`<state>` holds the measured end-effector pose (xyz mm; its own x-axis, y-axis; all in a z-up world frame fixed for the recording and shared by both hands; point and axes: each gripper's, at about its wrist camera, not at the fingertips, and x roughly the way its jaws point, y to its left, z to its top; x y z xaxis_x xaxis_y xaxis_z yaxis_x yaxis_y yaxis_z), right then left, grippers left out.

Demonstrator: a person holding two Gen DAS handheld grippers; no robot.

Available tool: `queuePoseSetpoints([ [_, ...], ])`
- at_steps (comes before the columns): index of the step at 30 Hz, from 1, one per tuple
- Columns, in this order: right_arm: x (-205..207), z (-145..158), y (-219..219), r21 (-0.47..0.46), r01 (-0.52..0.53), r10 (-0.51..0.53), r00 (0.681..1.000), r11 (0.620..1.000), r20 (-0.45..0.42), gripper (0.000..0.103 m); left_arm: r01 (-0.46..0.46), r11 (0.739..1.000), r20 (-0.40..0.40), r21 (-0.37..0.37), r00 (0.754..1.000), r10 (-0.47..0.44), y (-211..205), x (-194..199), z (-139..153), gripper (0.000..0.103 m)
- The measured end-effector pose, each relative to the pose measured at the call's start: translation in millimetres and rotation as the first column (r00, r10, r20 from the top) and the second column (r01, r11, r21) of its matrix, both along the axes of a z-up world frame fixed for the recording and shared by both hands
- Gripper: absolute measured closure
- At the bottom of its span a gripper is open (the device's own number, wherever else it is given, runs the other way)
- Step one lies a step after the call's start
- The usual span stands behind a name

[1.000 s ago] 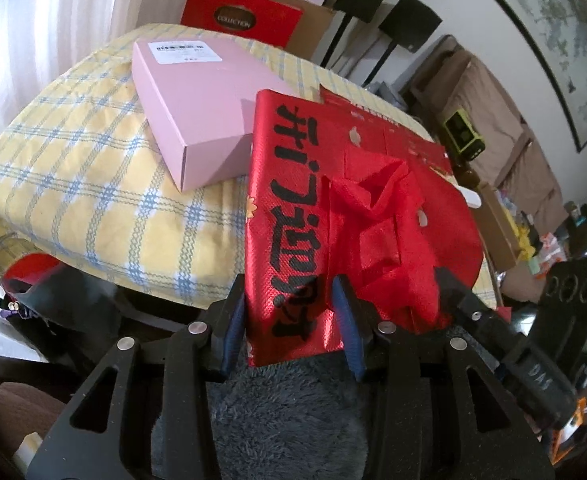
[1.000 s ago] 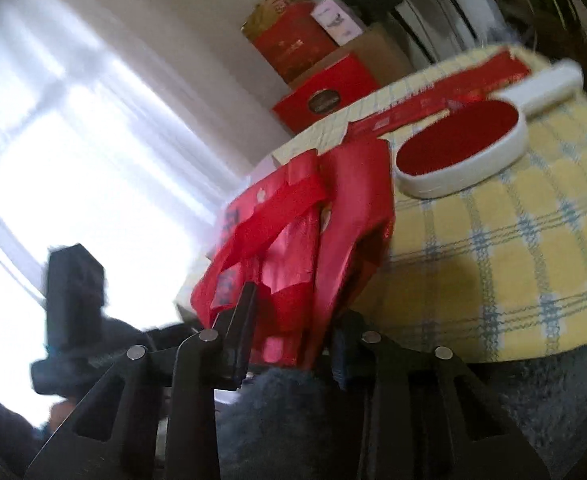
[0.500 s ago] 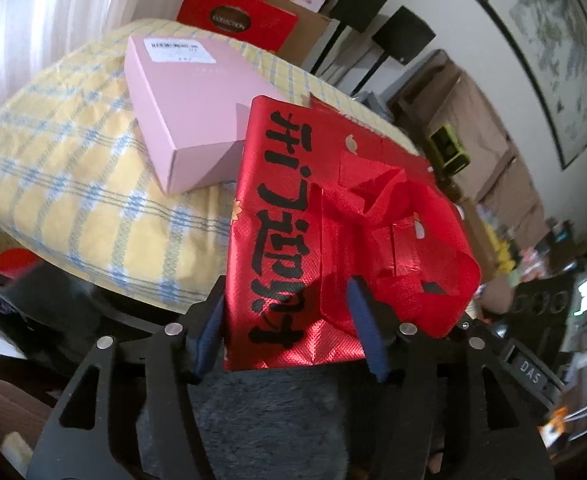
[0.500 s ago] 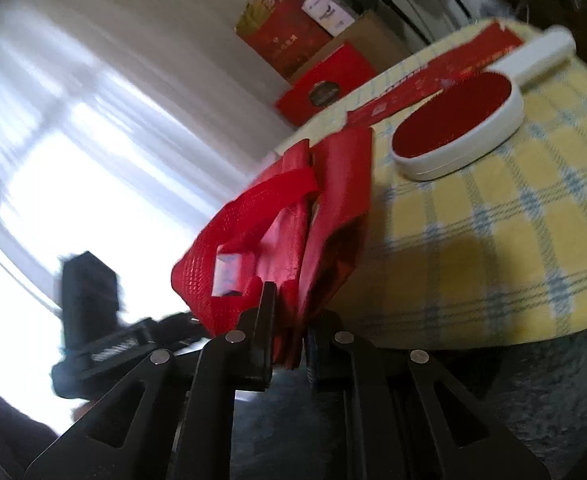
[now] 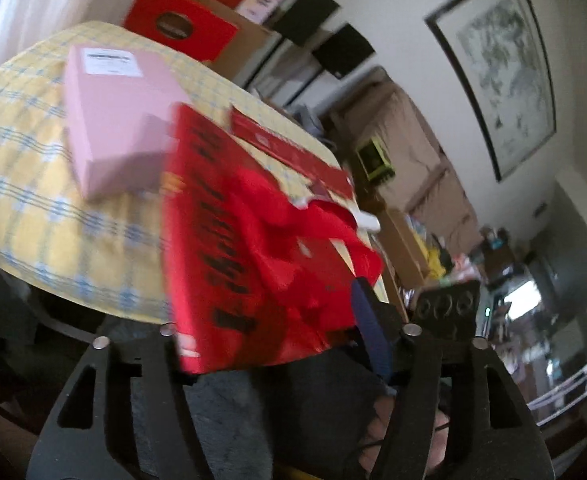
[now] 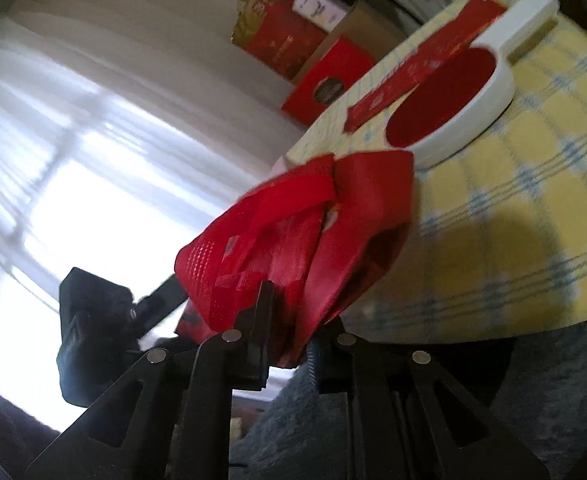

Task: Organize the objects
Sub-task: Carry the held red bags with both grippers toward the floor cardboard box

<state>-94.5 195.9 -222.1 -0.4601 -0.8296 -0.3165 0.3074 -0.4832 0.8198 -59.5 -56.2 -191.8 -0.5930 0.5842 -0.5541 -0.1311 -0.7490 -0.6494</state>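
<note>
Two grips | left hand-held gripper (image 5: 277, 344) widened around red bag (image 5: 253, 272), contact unclear | right hand-held gripper (image 6: 289, 344) re-clamped its edge (bag now lifted off desk (image 6: 513, 240))

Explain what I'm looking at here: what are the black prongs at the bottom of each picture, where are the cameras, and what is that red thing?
A person holds two hand-held grippers, each carrying a wide-angle camera looking along its fingers. The left gripper straddles a red bag; whether it pinches it is unclear. The right gripper is clamped on the same bag. On the checked tablecloth lie a pink box, a long red box and a white brush with a red pad.
</note>
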Motion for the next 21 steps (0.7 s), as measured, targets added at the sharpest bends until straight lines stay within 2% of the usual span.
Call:
queuePoseSetpoints([
  [3, 4.1, 8.4, -0.8, 0.034, 0.016, -0.015, 0.999, 0.999, -0.044, 0.089, -0.038, 0.996, 0.029, -0.086, 0.999, 0.041, 4.1, -1.9, -1.6, 0.066],
  [6, 8.7, 15.9, -2.7, 0.101, 0.045, -0.037, 0.996, 0.994, -0.081, 0.089, -0.053, 0.996, 0.092, -0.071, 0.994, 0.059, -2.1, -8.2, -10.6, 0.066],
  [9, 13.1, 20.1, -16.5, 0.196, 0.048, -0.025, 0.992, 0.979, -0.120, 0.089, -0.082, 0.982, 0.070, -0.168, 0.993, 0.095, 4.1, -3.1, -7.1, 0.066],
  [13, 32.5, 34.5, -33.6, 0.339, 0.107, -0.023, 0.970, 0.935, -0.242, 0.088, -0.096, 0.943, -0.025, -0.320, 0.995, 0.093, 25.1, 10.8, 7.6, 0.067],
  [19, 49.8, 41.8, -39.1, 0.413, 0.182, -0.037, 0.942, 0.892, -0.334, 0.087, -0.121, 0.859, -0.130, -0.498, 0.989, 0.063, 57.1, 25.5, 21.5, 0.068],
  [21, 50.7, 43.2, -43.7, 0.438, 0.201, -0.037, 0.935, 0.876, -0.353, 0.087, -0.130, 0.844, -0.146, -0.521, 0.987, 0.062, 61.3, 27.2, 23.5, 0.070],
])
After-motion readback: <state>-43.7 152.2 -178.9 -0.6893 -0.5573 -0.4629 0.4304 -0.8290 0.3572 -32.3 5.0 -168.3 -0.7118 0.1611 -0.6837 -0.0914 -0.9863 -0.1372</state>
